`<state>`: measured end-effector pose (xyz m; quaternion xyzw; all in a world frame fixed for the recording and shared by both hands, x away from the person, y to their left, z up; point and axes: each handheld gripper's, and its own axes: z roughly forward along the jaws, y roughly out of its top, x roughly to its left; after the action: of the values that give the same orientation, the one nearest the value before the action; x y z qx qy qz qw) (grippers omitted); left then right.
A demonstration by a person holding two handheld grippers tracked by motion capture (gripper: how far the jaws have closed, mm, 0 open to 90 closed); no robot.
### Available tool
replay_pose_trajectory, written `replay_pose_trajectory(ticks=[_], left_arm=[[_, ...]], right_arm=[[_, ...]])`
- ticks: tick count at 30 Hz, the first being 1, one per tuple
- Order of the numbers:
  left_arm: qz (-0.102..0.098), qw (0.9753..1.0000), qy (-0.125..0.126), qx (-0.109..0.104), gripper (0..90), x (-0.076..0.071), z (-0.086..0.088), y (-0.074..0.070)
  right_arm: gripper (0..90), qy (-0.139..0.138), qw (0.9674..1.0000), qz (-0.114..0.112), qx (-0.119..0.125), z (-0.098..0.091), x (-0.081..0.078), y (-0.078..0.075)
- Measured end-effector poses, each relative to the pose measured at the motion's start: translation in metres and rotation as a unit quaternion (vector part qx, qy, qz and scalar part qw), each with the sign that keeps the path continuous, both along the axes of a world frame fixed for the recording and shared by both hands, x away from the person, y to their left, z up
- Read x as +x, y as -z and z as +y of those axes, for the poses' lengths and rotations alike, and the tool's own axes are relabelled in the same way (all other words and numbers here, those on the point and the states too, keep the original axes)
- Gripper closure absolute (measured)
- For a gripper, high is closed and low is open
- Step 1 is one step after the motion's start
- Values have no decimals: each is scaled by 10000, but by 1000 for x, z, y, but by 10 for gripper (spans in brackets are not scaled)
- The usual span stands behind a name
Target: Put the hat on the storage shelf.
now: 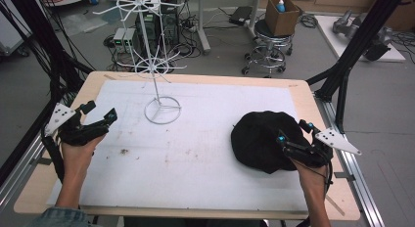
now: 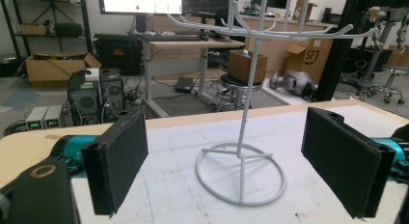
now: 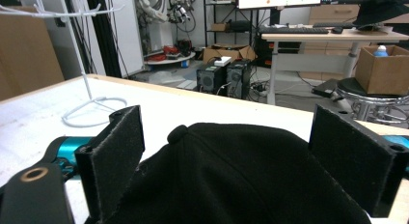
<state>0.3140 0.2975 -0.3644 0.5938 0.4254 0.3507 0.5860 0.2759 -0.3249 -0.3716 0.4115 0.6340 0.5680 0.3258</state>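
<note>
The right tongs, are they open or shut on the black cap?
Open. In the right gripper view the right tongs stand wide apart, with the black cap lying between the pads but not pinched.

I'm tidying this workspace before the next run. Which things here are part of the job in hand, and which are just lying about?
In the job:
- black cap, between the open right claw
- white wire rack
- left claw, open

Lying about:
- cardboard box on the stool
- computer units on the floor

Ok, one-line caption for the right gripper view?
Open right gripper straddling a black fabric cap on the white table mat, white wire stand behind.
</note>
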Motion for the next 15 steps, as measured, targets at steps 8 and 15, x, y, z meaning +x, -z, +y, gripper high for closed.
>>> replay_pose_trajectory(ticks=[8, 15], left_arm=[[19, 10000, 36, 14, 169, 0, -2, 0], [22, 10000, 37, 35, 169, -1, -1, 0]], right_arm=[[119, -18, 10000, -12, -51, 1, -1, 0], [121, -28, 9999, -16, -103, 1, 1, 0]])
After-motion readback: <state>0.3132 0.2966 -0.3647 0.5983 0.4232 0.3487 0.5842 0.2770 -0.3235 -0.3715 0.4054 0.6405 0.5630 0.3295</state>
